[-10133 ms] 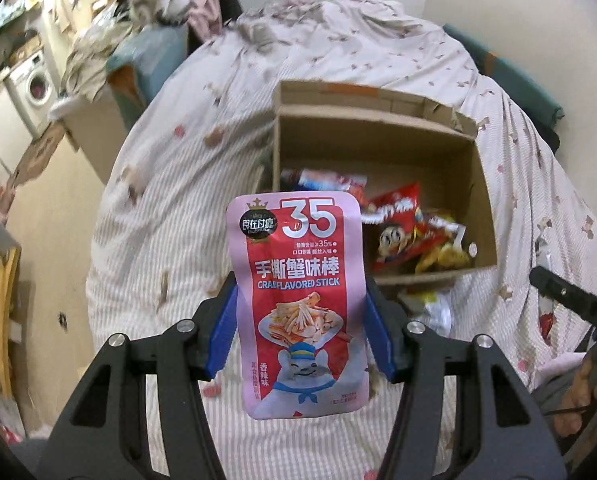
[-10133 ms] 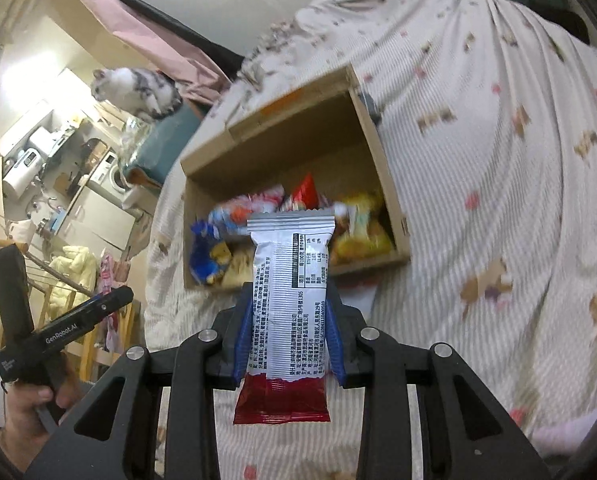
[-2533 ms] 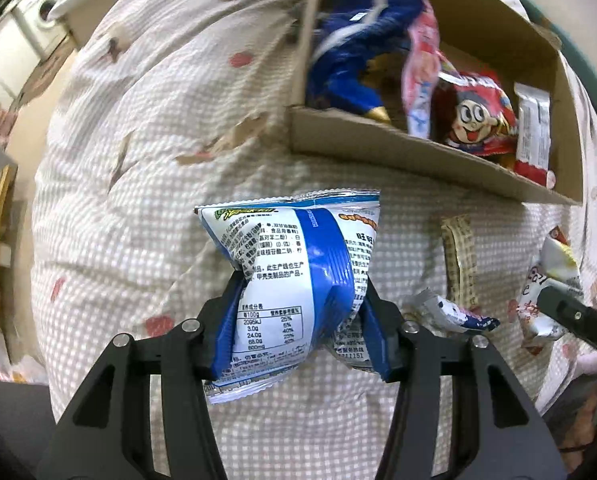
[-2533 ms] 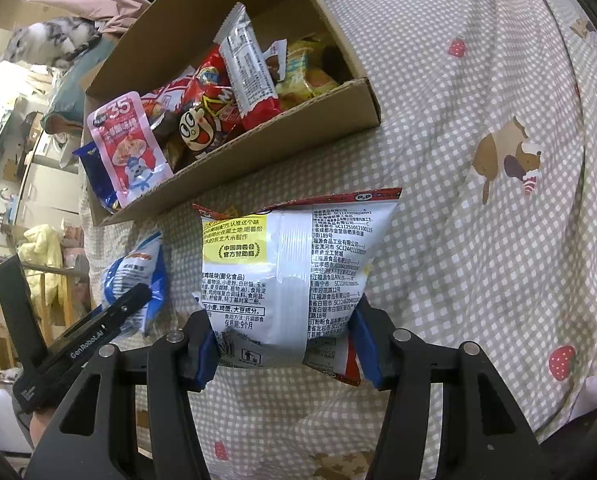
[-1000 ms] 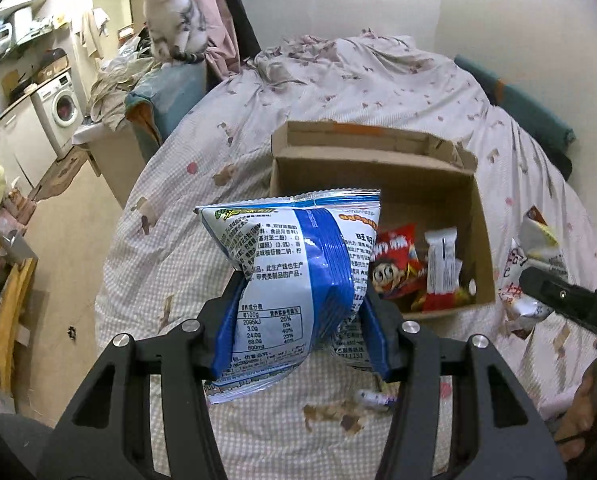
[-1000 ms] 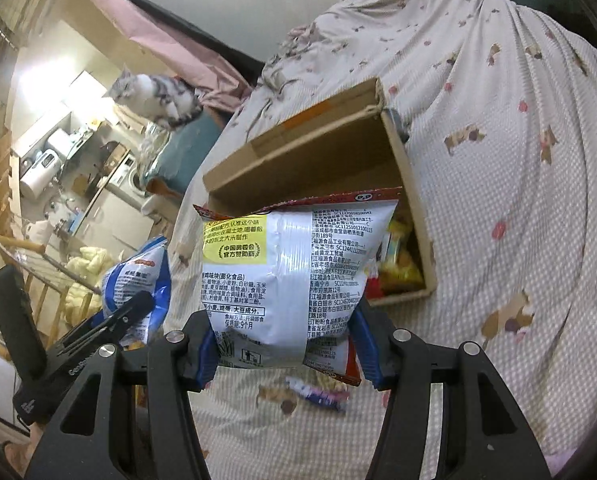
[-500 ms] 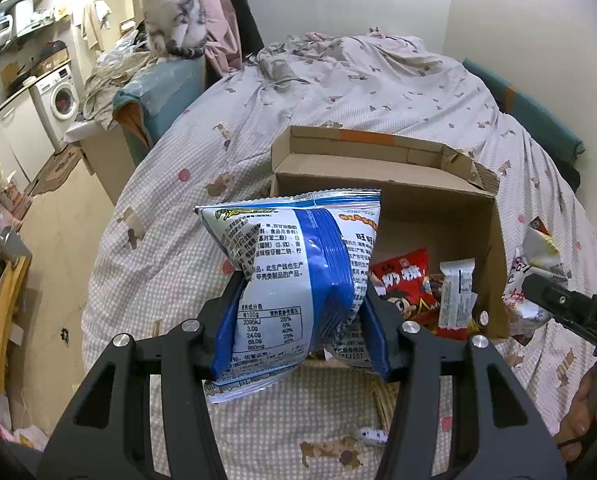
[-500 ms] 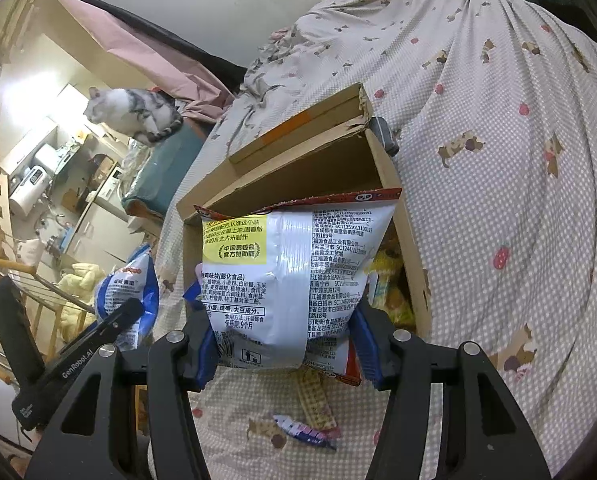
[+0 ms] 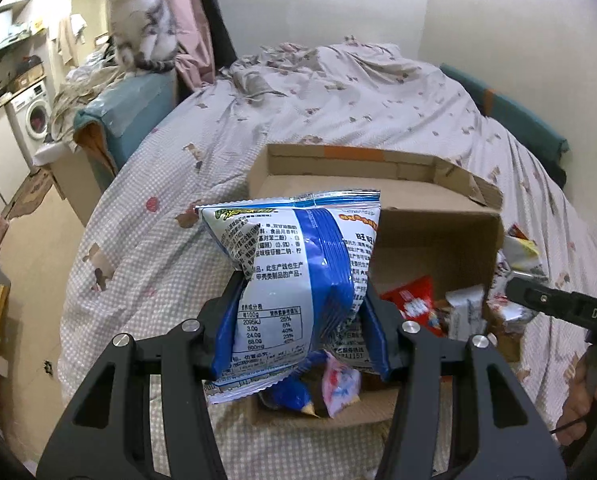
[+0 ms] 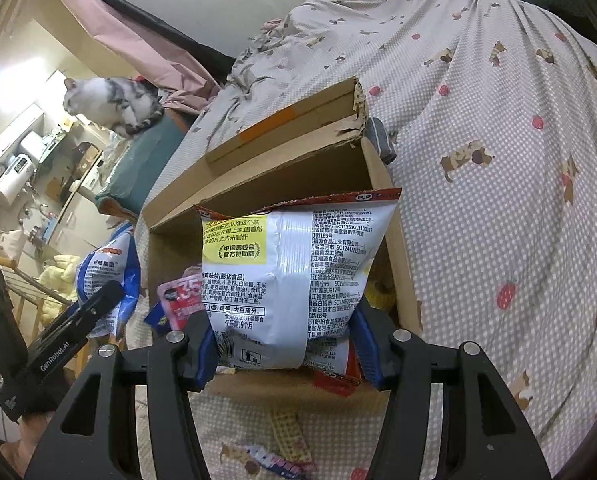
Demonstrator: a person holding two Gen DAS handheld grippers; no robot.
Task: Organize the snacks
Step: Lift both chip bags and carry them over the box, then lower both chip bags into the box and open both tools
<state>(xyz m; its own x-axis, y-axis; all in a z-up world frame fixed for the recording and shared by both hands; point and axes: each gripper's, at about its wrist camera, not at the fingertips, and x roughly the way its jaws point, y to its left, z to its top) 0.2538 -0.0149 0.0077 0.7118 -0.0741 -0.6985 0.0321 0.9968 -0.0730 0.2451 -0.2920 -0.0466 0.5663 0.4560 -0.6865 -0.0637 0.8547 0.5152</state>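
My left gripper [image 9: 298, 328] is shut on a blue and white snack bag [image 9: 294, 276], held upright over the near left part of an open cardboard box [image 9: 438, 216] on the bed. My right gripper [image 10: 286, 344] is shut on a white snack bag with a red edge [image 10: 294, 276], above the box [image 10: 282, 176] near its front wall. Inside the box lie a red packet [image 9: 410, 300], a pink crab-stick pouch [image 10: 178, 296] and other snacks. The blue bag [image 10: 106, 280] and left gripper also show at the left of the right wrist view.
A checked bedspread [image 10: 498, 184] covers the bed. Two small snack packets [image 10: 282, 452] lie on it in front of the box. A cat [image 9: 138, 36] sits on a teal-covered stand beyond the bed's left side. A washing machine [image 9: 34, 116] stands far left.
Both grippers have moved forward and slightly down with their bags; the box has grown larger and now lies under both bags. The grips have not changed.
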